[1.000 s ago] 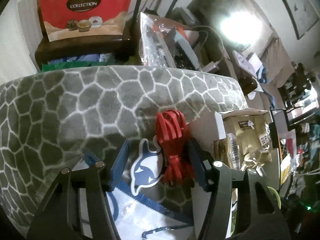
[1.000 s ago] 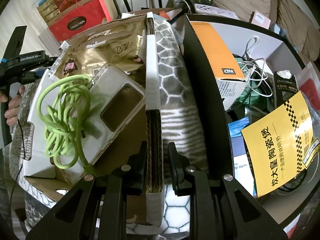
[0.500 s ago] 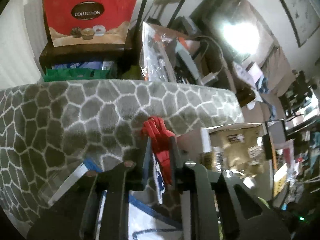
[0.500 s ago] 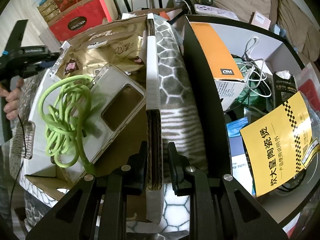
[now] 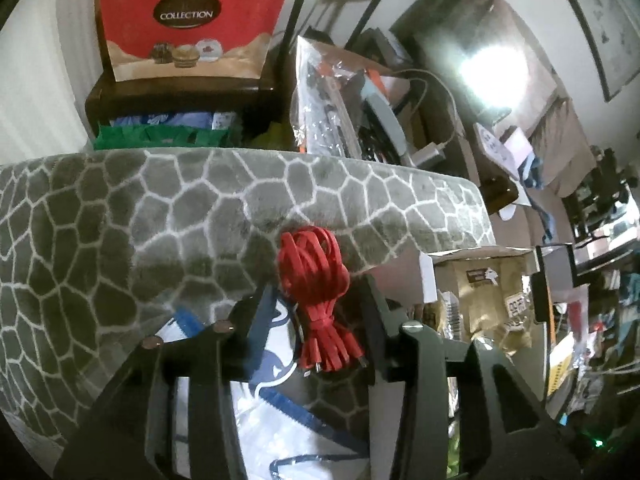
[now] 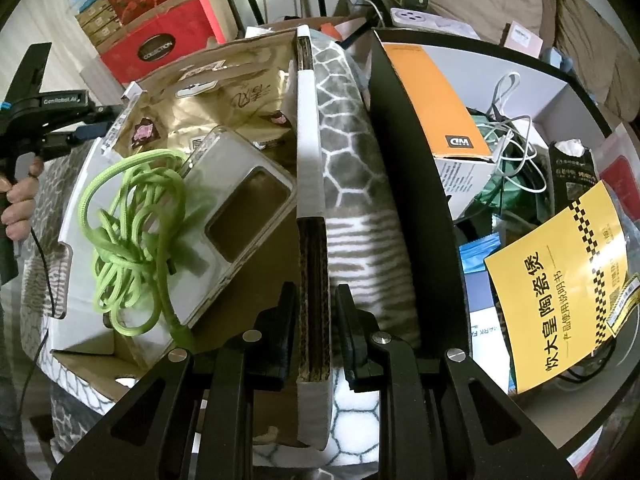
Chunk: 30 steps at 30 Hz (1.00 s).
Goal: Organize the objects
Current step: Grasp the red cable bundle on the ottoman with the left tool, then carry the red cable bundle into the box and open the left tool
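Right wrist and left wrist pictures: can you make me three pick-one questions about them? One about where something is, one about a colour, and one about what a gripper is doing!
1. Where is the green cord?
A. In the black bin
B. In the cardboard box, partly on the clear phone case
C. On the floor

2. What colour is the cable bundle between the fingers of the left gripper?
A. Red
B. Blue
C. White

3. What is the right gripper doing?
A. Holding a yellow leaflet
B. Spread wide open with nothing near it
C. Closed on the cardboard box's wall

Answers:
1 B, the cord lies looped inside the box and overlaps the case.
2 A, the bundle is bright red against the grey patterned blanket.
3 C, its fingers sit either side of the corrugated wall.
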### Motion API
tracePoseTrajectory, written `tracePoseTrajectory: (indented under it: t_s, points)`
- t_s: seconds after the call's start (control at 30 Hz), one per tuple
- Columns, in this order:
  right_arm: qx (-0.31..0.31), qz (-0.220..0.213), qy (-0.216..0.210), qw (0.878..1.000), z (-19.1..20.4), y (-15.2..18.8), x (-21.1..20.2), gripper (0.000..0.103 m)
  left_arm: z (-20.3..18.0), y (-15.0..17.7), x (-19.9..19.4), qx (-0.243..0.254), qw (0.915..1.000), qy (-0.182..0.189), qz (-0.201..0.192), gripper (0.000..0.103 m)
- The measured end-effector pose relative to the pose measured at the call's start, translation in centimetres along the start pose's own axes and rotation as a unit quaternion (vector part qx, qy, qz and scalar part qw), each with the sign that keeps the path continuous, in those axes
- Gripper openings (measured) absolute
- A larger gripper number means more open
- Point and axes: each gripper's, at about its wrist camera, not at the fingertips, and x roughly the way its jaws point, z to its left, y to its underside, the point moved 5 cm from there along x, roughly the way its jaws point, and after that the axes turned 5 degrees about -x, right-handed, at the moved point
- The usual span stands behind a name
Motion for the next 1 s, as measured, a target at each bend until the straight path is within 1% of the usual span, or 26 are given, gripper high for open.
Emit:
tracePoseTrajectory:
  t_s: [0.07,0.13,0.3,0.47,0.57,0.63,0.7,0.77,0.87,0.9,1.0]
  points:
    - [0.001,0.000,0.000,1.000,0.0,0.0,0.0,0.020,-0.2,0.1,0.6,0.010,0.9999,-0.011,0.003,0.039]
    - [0.000,0.001,-0.001,1.000,0.1,-0.1,0.1,0.020,-0.3,0.4,1.3,0.019,0.9995,-0.027,0.004,0.030]
    - [0.001,0.001,-0.001,1.000,0.1,-0.1,0.1,0.019,-0.1,0.6,0.6,0.008,0.9997,-0.023,-0.010,0.027]
    - [0.004,-0.005,-0.004,1.000,0.0,-0.1,-0.3,0.019,-0.6,0.9,-2.8,0.020,0.9990,-0.006,-0.039,0.026]
    - [0.009,-0.012,-0.007,1.000,-0.2,-0.1,-0.9,0.019,-1.2,1.1,-5.1,0.026,0.9983,0.017,-0.049,0.026]
    - [0.009,-0.014,-0.007,1.000,-0.2,0.0,-1.2,0.019,-2.2,1.6,-6.6,0.040,0.9973,0.031,-0.053,0.026]
    - [0.006,-0.014,-0.005,1.000,-0.3,0.0,-1.3,0.019,-3.8,2.4,-7.8,0.065,0.9955,0.044,-0.053,0.026]
    - [0.002,-0.015,-0.005,1.000,-0.2,0.1,-1.5,0.015,-5.3,3.3,-8.8,0.089,0.9932,0.056,-0.051,0.026]
    - [-0.001,-0.017,-0.006,1.000,-0.2,0.3,-1.9,0.015,-8.2,5.1,-9.9,0.127,0.9882,0.076,-0.038,0.026]
    - [-0.001,-0.017,-0.006,1.000,-0.2,0.3,-1.9,0.015,-9.5,6.1,-10.1,0.146,0.9853,0.083,-0.029,0.026]
    - [-0.001,-0.018,-0.010,1.000,-0.2,0.5,-2.1,0.012,-12.2,8.2,-10.3,0.179,0.9790,0.097,-0.009,0.026]
